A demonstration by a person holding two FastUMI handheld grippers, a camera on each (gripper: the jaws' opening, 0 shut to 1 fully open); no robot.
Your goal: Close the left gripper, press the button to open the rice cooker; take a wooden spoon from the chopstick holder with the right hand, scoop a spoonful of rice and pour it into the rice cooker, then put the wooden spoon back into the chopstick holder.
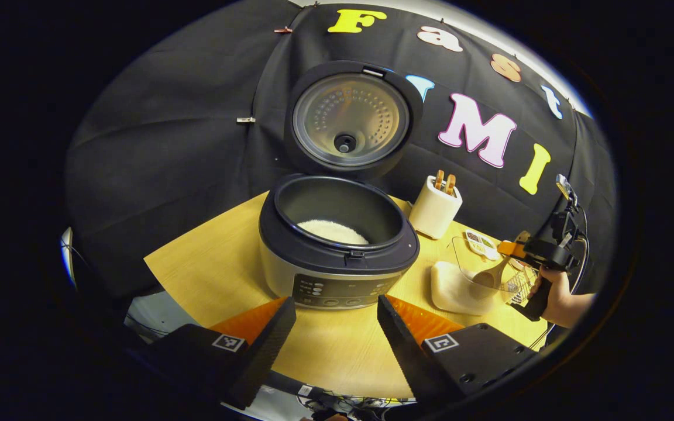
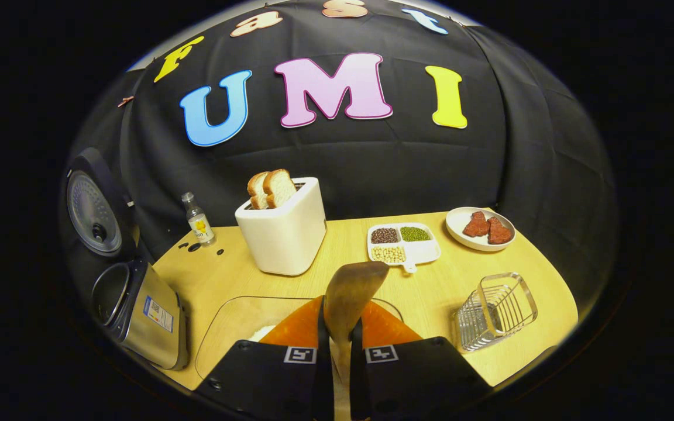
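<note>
Left gripper (image 1: 337, 327): fingers spread apart, nothing between them, hovering low over the table (image 1: 208, 275). Straight ahead of it, just past the fingertips, the rice cooker (image 1: 337, 257) stands with its lid (image 1: 350, 120) raised upright; rice (image 1: 332, 231) lies in the pot's bottom. Ahead and to its right, the toaster (image 1: 435, 207); farther right, a clear container (image 1: 466, 280) holding white rice.

In the left gripper view, a hand (image 1: 559, 295) holds the right gripper (image 1: 504, 260) over that container, the spoon's bowl dipping toward it.

Right gripper (image 2: 337, 333): fingers clamped on the spoon (image 2: 351, 292) handle, bowl projecting forward and up past the tips. Directly below the fingers, the container (image 2: 237, 321). Cooker (image 2: 138, 310) far to its left, open. Holder (image 2: 495, 313), a wire rack, close on its right, tilted. Toaster (image 2: 284, 231) with bread ahead, slightly left; bean tray (image 2: 404, 242) ahead; plate (image 2: 480, 228) ahead right; small bottle (image 2: 198, 219) ahead left.
</note>
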